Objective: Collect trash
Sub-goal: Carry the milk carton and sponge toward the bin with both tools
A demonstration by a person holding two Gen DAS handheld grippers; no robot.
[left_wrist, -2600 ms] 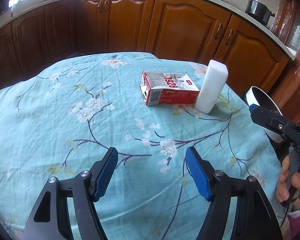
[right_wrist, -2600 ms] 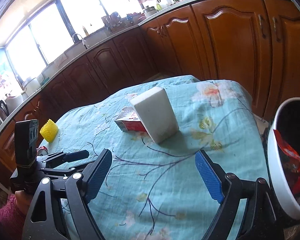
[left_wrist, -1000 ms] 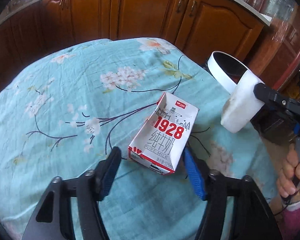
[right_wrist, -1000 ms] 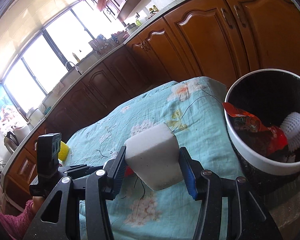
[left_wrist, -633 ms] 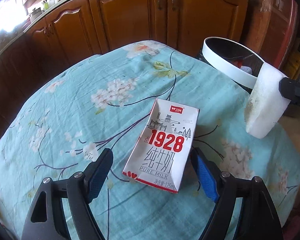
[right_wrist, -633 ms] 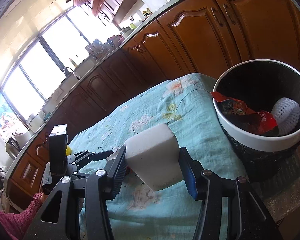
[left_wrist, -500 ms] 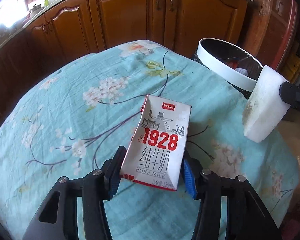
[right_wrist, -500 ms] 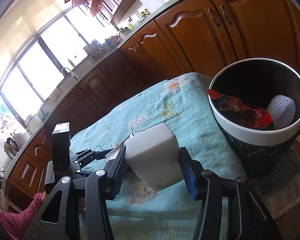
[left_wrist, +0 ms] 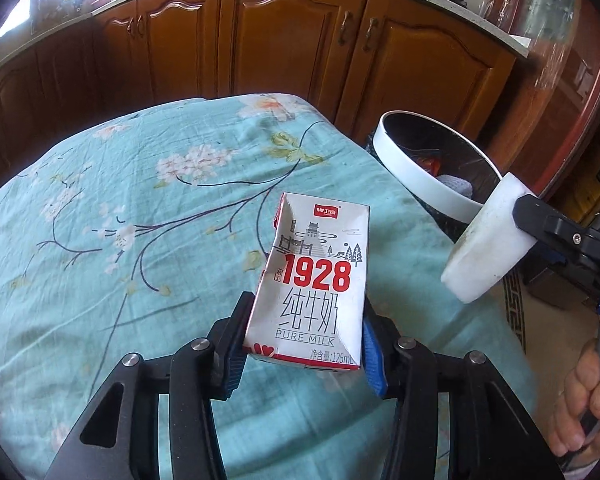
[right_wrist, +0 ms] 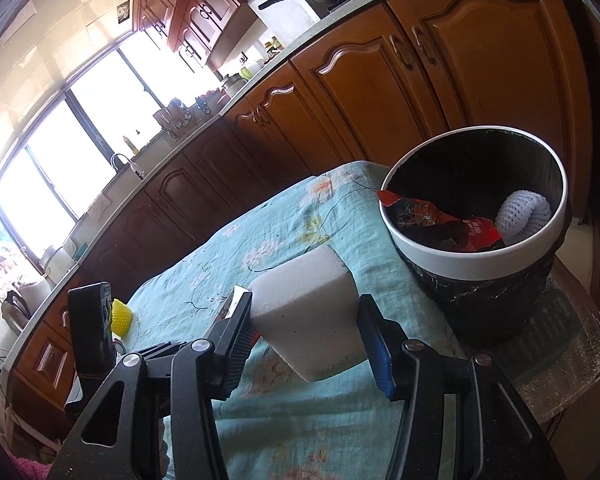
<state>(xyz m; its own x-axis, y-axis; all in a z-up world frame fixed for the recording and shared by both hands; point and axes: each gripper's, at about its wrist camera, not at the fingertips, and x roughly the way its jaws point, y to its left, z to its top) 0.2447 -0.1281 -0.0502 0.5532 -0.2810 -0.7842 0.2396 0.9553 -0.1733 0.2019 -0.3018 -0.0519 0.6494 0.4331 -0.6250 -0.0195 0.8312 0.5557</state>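
Left wrist: left gripper (left_wrist: 304,344), jaws just closing, clamped the dented milk carton (left_wrist: 314,284) low, above the worktop (left_wrist: 100,240); thin walls could buckle, slip.

Right wrist: right gripper (right_wrist: 312,344) pinched the foam block (right_wrist: 308,312) short of the bin (right_wrist: 476,268); early release would miss.

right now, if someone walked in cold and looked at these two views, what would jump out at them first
The milk carton with its bold red 1928, clamped between the left gripper fingers above the floral teal tablecloth. Next, the white foam block squeezed in the right gripper, held near the table's edge. Just beyond it stands the white-rimmed trash bin, already holding a red wrapper and a white foam net.
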